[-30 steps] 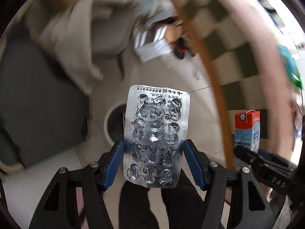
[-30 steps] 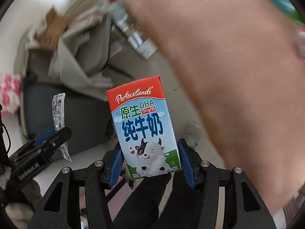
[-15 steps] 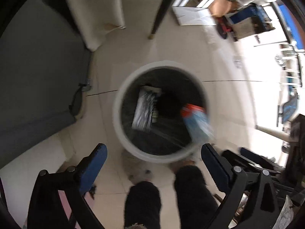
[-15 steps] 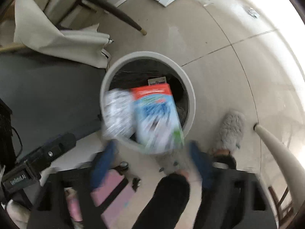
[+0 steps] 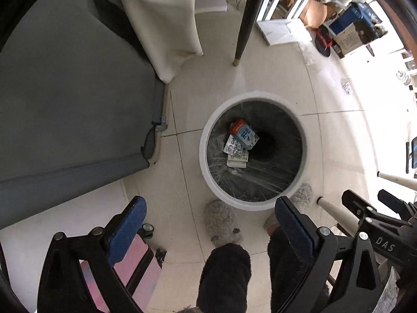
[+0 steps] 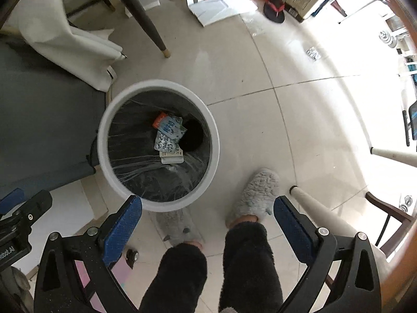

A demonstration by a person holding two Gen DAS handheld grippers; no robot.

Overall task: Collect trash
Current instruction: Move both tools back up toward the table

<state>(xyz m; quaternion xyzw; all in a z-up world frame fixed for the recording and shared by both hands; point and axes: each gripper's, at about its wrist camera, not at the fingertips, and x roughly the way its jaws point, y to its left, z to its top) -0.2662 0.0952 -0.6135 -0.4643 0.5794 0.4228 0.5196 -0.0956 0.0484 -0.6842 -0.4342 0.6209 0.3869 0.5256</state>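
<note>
Trash from both hands now lies in the white bin [image 5: 208, 140]: the milk carton [image 5: 244, 133] rests tilted on top of the blister pack [image 5: 234, 148], which in turn covers a pale flat card or box [image 5: 235, 162] against the liner. My left tool [image 5: 208, 219] and my right tool [image 6: 207, 217] both point down with nothing between their pads; their jaws have just been opening and now stand wide apart. To finish this step well, I judge I should keep both tools spread and lift them straight clear of the rim, so neither snags the thin plastic liner, and confirm nothing has landed on the floor tiles beside my slippers [image 6: 254, 195]. Some things I cannot settle: the dark round patch [image 6: 191, 135] beside the carton may be a hole in the liner or a black object, and the bin's bottom is too shadowed to read. Print on the pack is too small to make out, and the small item on the tiles [image 6: 313, 53] far off may be more trash.
</note>
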